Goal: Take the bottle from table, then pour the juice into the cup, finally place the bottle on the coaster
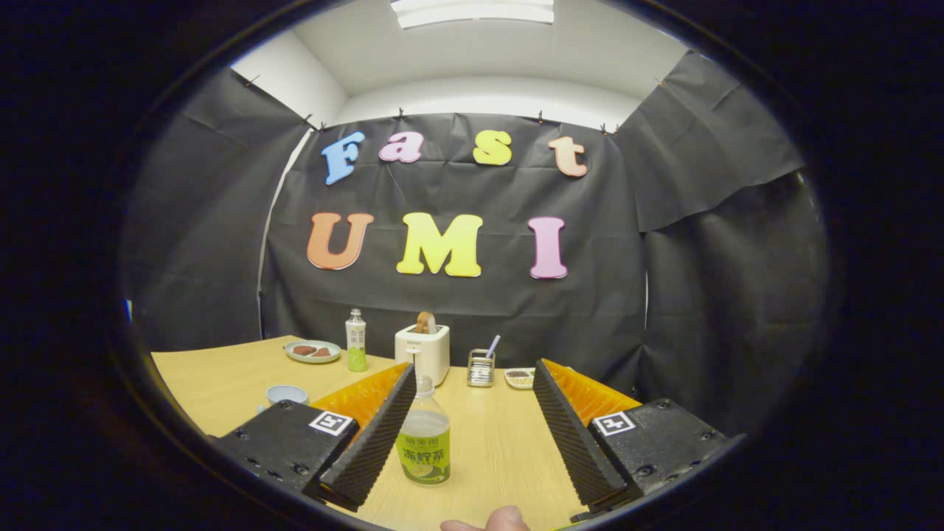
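A clear bottle (425, 435) with a green label and pale juice stands upright on the wooden table (501, 442), between my two fingers and close against the left one. My gripper (472, 369) is open wide, its black ribbed pads (380, 435) on either side, and the right pad stands well apart from the bottle. A pale blue cup (286, 394) sits on the table to the left, just beyond the left finger. I cannot make out a coaster.
Farther back stand a second green-labelled bottle (356, 341), a plate (313, 352) with dark food, a white toaster (422, 352), a small metal holder (481, 367) and a small dish (520, 377). A fingertip (505, 519) shows beneath the gripper.
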The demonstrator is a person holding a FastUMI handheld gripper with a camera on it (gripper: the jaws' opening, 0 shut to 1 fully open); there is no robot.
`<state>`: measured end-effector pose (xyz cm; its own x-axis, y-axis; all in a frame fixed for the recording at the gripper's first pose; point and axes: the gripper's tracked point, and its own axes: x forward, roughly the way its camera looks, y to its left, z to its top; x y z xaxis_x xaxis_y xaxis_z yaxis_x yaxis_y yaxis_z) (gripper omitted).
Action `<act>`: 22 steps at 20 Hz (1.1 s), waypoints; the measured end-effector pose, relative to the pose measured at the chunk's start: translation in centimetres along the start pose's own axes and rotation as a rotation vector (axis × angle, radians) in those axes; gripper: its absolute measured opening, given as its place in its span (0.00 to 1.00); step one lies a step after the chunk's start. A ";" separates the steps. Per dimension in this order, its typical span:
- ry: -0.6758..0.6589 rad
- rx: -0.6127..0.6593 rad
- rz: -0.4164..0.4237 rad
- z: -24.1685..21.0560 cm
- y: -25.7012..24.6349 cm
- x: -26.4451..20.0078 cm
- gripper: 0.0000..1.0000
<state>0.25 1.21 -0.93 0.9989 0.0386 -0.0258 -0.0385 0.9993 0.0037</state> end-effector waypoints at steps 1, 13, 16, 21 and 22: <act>0.007 0.001 -0.002 -0.2 -0.2 -0.2 1.00; 0.022 0.000 0.005 -0.9 -1.2 -1.4 1.00; 0.027 -0.001 0.003 -1.1 -1.4 -1.6 1.00; 0.041 0.007 0.017 -1.7 -1.3 -1.8 1.00; 0.049 0.011 0.020 -2.1 -1.4 -1.8 1.00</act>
<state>-1.56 -0.21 -2.94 0.9955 0.0593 -0.0744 -0.0583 0.9982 0.0159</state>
